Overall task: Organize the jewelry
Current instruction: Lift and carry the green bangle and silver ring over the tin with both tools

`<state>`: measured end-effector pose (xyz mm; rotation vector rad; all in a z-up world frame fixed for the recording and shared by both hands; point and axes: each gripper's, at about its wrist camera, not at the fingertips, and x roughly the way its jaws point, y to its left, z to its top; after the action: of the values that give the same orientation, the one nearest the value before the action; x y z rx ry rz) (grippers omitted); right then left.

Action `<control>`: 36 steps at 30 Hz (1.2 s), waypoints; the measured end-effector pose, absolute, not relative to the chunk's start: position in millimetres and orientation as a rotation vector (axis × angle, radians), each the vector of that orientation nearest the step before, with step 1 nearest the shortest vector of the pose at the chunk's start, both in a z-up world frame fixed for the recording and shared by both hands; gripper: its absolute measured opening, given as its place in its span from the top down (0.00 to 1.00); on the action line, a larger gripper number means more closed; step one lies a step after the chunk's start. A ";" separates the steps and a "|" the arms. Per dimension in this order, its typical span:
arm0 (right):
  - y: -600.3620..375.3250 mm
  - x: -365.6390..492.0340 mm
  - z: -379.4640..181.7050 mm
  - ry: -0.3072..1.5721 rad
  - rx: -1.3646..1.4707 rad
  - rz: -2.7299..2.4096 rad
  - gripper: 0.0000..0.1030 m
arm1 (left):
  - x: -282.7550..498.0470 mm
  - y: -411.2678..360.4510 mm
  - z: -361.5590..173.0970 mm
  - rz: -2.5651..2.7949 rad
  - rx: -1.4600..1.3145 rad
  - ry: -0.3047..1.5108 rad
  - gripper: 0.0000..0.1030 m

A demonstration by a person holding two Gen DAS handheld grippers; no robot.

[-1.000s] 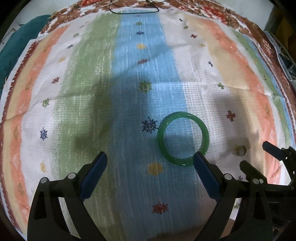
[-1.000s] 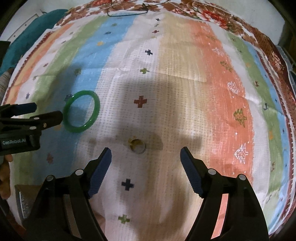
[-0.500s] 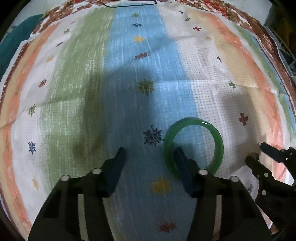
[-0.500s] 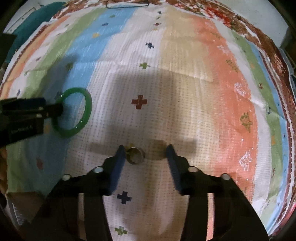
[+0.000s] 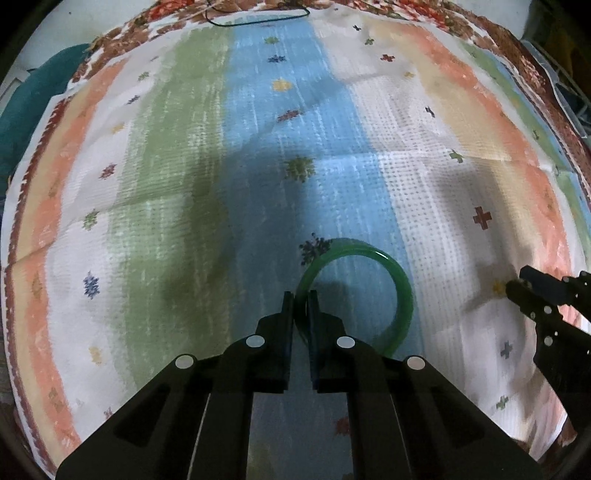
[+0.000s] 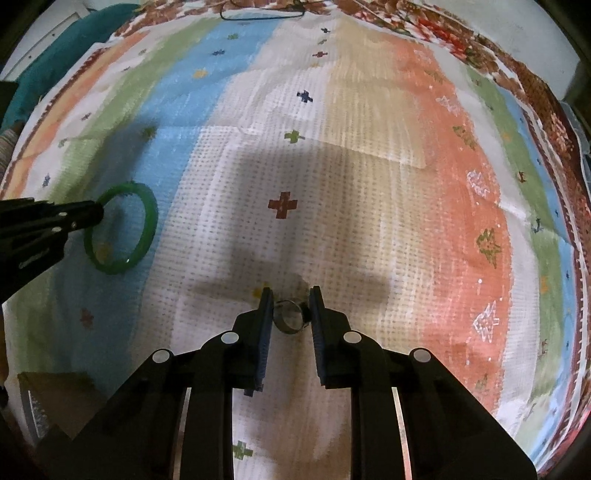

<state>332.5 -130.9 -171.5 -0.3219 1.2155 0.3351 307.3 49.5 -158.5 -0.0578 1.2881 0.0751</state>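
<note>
A green bangle lies on the blue stripe of a striped cloth. My left gripper points down at it. Its jaws are closing, and the pads pinch the bangle's left rim between them. In the right wrist view the same bangle shows at the left with the left gripper on its rim. A small metal ring stands on the white stripe. My right gripper has its jaws closing, with both pads against the ring's sides. The right gripper also shows at the right edge of the left wrist view.
A black cord loop lies at the cloth's far edge. Teal fabric sits beyond the left border, and a wire rack stands off the right side. A brown flat object pokes out at the near left corner.
Both grippers went from wide open to nearly shut. The left one shifted right so the bangle's rim came between its fingers. The right one narrowed onto the ring.
</note>
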 end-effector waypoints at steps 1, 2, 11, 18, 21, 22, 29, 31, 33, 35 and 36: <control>-131.4 332.3 -169.1 1.209 -0.323 0.336 0.80 | 303.8 49.5 -155.3 0.075 -0.060 1.285 0.94; -131.4 330.8 -167.0 1.204 -0.325 0.337 0.80 | 300.6 48.8 -152.2 0.070 -0.068 1.282 0.94; -133.5 307.2 -141.7 1.137 -0.352 0.341 0.80 | 276.6 51.1 -119.4 0.060 -0.140 1.229 0.92; -135.8 293.7 -123.6 1.108 -0.318 0.365 0.80 | 256.2 39.4 -105.2 0.040 -0.124 1.206 0.92; -136.1 286.9 -117.4 1.101 -0.301 0.377 0.80 | 248.1 39.5 -91.9 0.033 -0.139 1.178 0.92; -135.6 284.0 -114.6 1.097 -0.296 0.381 0.80 | 245.0 39.6 -86.4 0.030 -0.147 1.166 0.92; -132.9 267.9 -97.8 1.061 -0.257 0.395 0.80 | 224.5 32.1 -66.0 0.012 -0.121 1.116 0.92; -130.8 262.8 -93.9 1.061 -0.249 0.420 0.80 | 217.7 30.4 -59.5 0.012 -0.111 1.098 0.92; -129.9 256.3 -90.1 1.053 -0.237 0.434 0.80 | 212.7 28.8 -54.0 0.010 -0.106 1.085 0.92; -129.7 250.4 -86.4 1.043 -0.236 0.441 0.80 | 206.9 25.7 -48.2 0.011 -0.089 1.068 0.91; -130.0 247.5 -84.6 1.038 -0.233 0.443 0.80 | 204.3 24.1 -45.8 0.009 -0.084 1.062 0.91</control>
<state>247.5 -130.0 -84.6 -0.2330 1.0380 0.4431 204.3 24.1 -45.8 -0.0843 1.0617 0.0086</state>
